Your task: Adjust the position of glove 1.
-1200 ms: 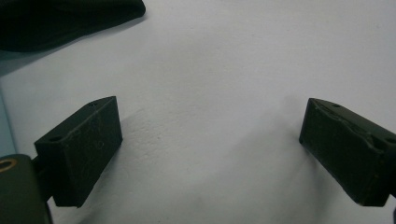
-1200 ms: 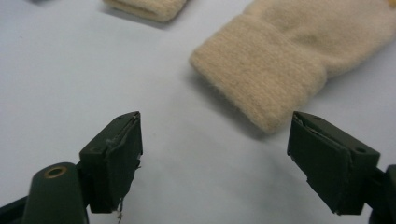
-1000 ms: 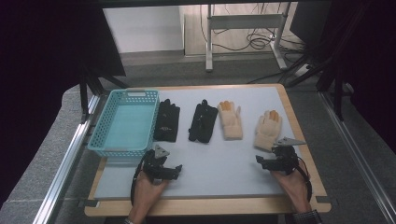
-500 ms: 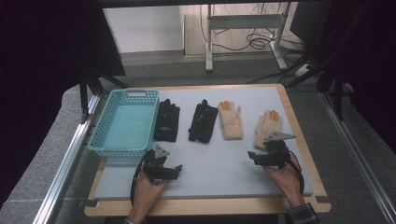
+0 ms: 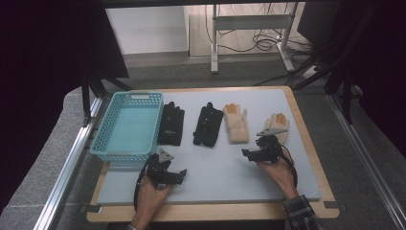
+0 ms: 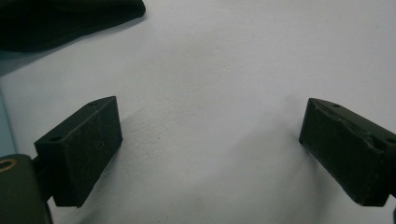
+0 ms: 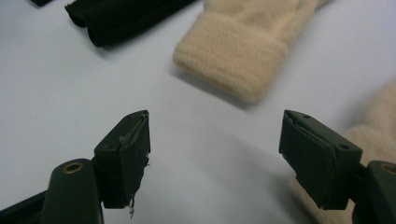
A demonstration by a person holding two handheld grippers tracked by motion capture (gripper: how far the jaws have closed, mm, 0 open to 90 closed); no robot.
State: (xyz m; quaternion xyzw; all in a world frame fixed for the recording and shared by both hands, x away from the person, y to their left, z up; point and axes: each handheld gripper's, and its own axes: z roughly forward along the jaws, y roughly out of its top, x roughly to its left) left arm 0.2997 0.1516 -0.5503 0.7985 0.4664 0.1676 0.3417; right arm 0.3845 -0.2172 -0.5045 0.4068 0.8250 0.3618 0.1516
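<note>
Four gloves lie in a row on the white mat [image 5: 220, 167]: two black ones [image 5: 171, 123] [image 5: 208, 124] and two beige ones [image 5: 237, 123] [image 5: 277, 123]. My right gripper [image 5: 247, 154] hovers low just in front of the beige pair, and its body overlaps the cuff of the right one. Its jaws have just been closing a little but stand open with only bare mat between them [image 7: 215, 121]. Ahead of it lie a beige cuff [image 7: 238, 56] and a black glove [image 7: 116, 18]. My left gripper [image 5: 181, 175] rests open near the front of the mat [image 6: 210, 116], below the black gloves.
A teal plastic basket [image 5: 103, 143] stands at the mat's left side, close behind my left hand. A wooden board [image 5: 306, 124] frames the mat, and metal rails run along both sides of the table. A black glove edge [image 6: 60, 18] lies ahead of the left jaws.
My right gripper has moved left and away from the table's front edge, toward the beige gloves. The left hand has stayed where it was.
</note>
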